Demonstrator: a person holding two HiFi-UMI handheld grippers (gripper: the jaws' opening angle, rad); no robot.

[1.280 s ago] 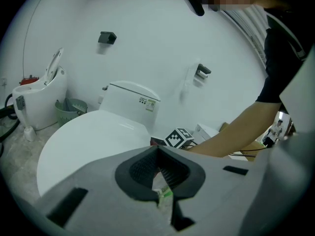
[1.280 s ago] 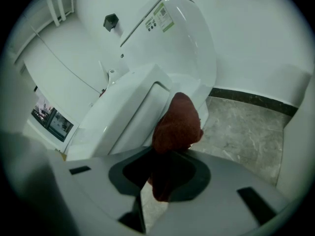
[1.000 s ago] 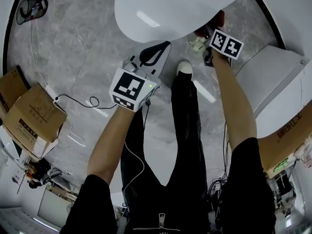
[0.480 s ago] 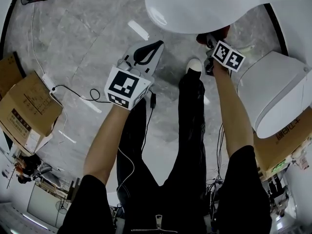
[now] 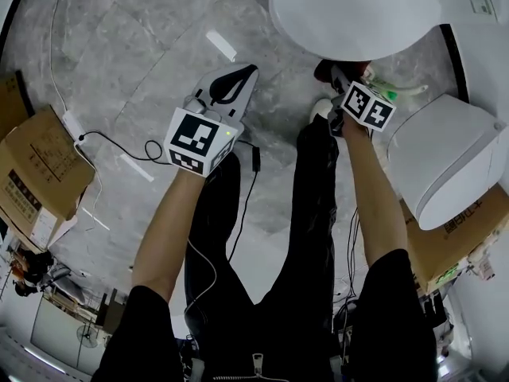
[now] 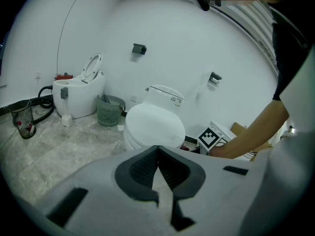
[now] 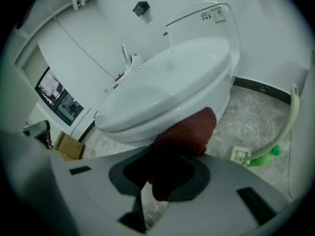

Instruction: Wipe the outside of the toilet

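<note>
Grey marble floor (image 5: 127, 78) surrounds a white toilet (image 7: 167, 87). The right claw (image 7: 165, 178) is clenched on a dark red cloth (image 7: 189, 129), which lies against the bowl's outside, just under the rim. The left claw (image 6: 157, 156) hangs well apart from the toilet, jaws together with nothing between them.

White toilet (image 7: 167, 82), glossy all over, and against it a dark red cloth (image 7: 192, 127). The left gripper (image 6: 158, 154) is pale grey with black pads; its cube (the right gripper (image 5: 338, 74) has one too) carries black-and-white square markers. The floor (image 5: 135, 70) is grey, veined like marble. Brown cardboard boxes (image 5: 36, 173) on the left, a grey-green basket (image 6: 109, 109) far off by the white wall, a curved plastic piece (image 7: 268, 155) in pale and bright green on the right. Black trousers (image 5: 310, 237) nearest.
</note>
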